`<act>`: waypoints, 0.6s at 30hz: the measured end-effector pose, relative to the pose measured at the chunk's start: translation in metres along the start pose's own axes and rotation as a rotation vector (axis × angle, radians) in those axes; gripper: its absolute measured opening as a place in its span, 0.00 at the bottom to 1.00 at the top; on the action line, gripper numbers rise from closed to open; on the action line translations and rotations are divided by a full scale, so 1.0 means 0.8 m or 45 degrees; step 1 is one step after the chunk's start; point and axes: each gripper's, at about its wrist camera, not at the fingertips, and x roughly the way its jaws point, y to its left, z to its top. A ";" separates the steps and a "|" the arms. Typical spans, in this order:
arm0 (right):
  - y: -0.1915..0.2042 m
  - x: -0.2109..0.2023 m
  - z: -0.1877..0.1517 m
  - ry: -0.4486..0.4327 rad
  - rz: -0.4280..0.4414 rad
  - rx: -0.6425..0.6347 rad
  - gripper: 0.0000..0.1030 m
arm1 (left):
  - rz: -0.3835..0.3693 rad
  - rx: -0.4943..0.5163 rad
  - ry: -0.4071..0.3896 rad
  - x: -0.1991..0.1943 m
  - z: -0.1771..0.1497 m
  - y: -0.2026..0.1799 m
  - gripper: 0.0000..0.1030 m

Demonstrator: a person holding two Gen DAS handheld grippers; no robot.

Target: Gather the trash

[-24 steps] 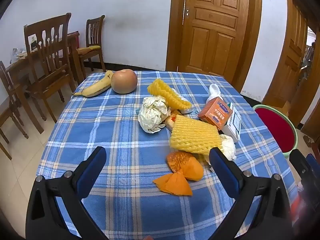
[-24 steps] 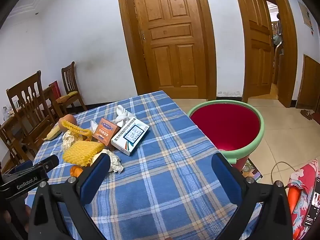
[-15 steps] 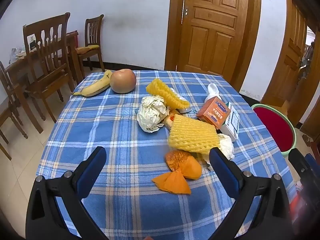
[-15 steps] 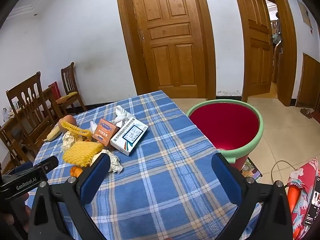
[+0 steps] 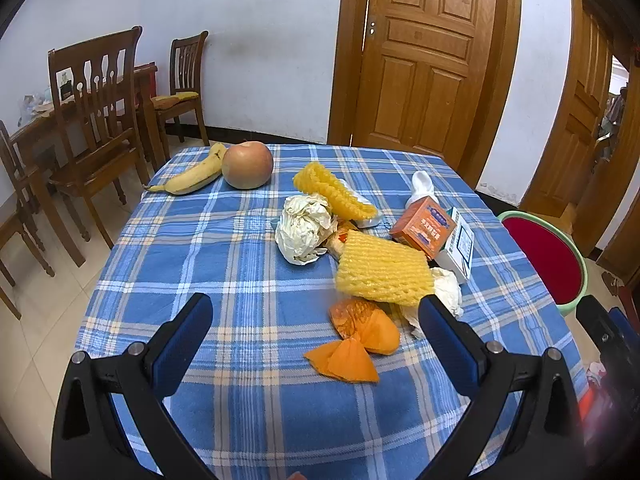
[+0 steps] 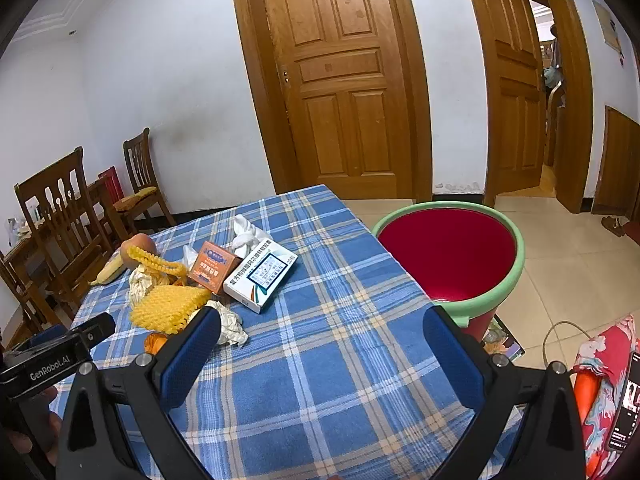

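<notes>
**Q:** Where does the trash lie relative to each hand-held gripper?

**A:** The left gripper point(image 5: 314, 322) hangs over the near part of the blue plaid table point(image 5: 224, 248), jaws spread wide and holding nothing. The orange wrapper point(image 5: 358, 340) lies on the cloth between its fingers, nearer the right one; the yellow foam net point(image 5: 382, 268) sits just beyond it, with a crumpled white paper ball point(image 5: 304, 228) to the left of that net, and a second foam net point(image 5: 334, 190) farther back. The orange box point(image 5: 424, 226) leans against the white box point(image 5: 460, 244) near the table's right edge.

**Q:** And the right gripper?

**A:** The right gripper point(image 6: 320, 340) is likewise wide open and empty. The trash pile lies ahead and to its left, with crumpled white paper point(image 6: 230, 322) just beside its left finger. The red bucket point(image 6: 448, 254) with a green rim stands beside the table, ahead and right.

**Q:** What else is on the table?

**A:** A banana point(image 5: 192, 176) and an apple point(image 5: 247, 165), touching, at the far left corner
</notes>
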 end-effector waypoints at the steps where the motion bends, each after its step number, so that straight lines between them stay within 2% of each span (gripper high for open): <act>1: 0.000 -0.001 0.000 -0.001 0.000 0.002 1.00 | 0.000 0.001 -0.001 -0.001 0.000 -0.001 0.98; 18: 0.001 -0.005 0.003 -0.016 0.001 -0.001 1.00 | -0.001 0.003 -0.016 -0.009 0.001 0.000 0.98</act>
